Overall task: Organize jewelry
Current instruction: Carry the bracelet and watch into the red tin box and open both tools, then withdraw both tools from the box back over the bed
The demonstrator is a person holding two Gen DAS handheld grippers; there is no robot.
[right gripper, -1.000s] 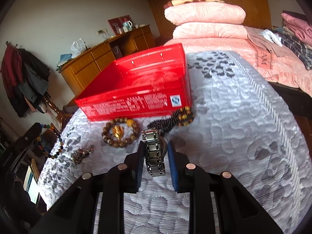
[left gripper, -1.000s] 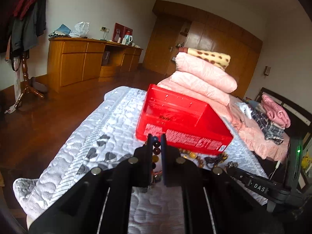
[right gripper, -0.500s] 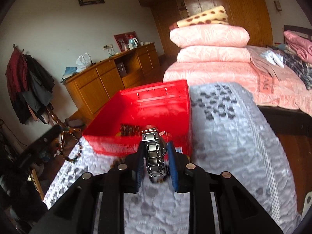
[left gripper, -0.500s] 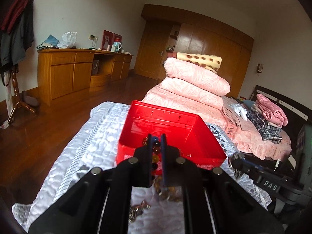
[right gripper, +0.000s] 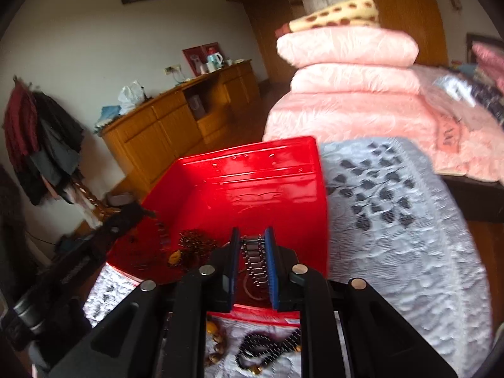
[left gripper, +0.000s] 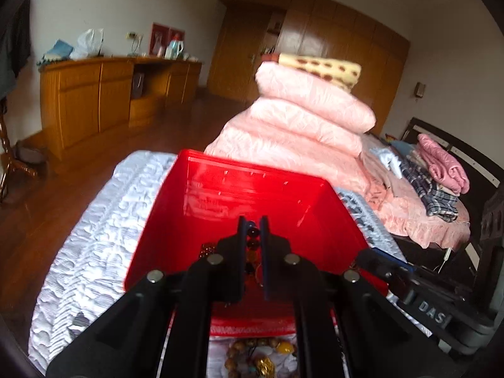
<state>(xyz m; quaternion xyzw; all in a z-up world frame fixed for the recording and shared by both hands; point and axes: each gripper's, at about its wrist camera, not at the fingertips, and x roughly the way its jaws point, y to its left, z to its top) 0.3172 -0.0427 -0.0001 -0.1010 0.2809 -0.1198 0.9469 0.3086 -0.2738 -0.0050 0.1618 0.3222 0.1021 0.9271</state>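
Note:
A red box [left gripper: 245, 195] [right gripper: 261, 189] sits open on the white quilted bed. My left gripper [left gripper: 253, 225] is shut on a string of dark and amber beads [left gripper: 252, 245] and holds it over the box. My right gripper [right gripper: 252, 239] is shut on a silver metal watch band [right gripper: 255, 261], also over the box's near side. Some jewelry [right gripper: 192, 245] lies inside the box. A brown bead bracelet with a gold charm [left gripper: 261, 356] and a dark bead string [right gripper: 267, 346] lie on the quilt in front of the box.
Stacked pink quilts [left gripper: 308, 126] [right gripper: 349, 63] rise behind the box. A wooden dresser [left gripper: 104, 94] stands along the far wall across a wood floor. The other gripper's arm shows at right in the left wrist view [left gripper: 425, 302] and at left in the right wrist view [right gripper: 72, 264].
Both grippers have lifted from the quilt and moved forward over the red box, carrying the bead string and the watch band. The loose bracelets stayed on the quilt.

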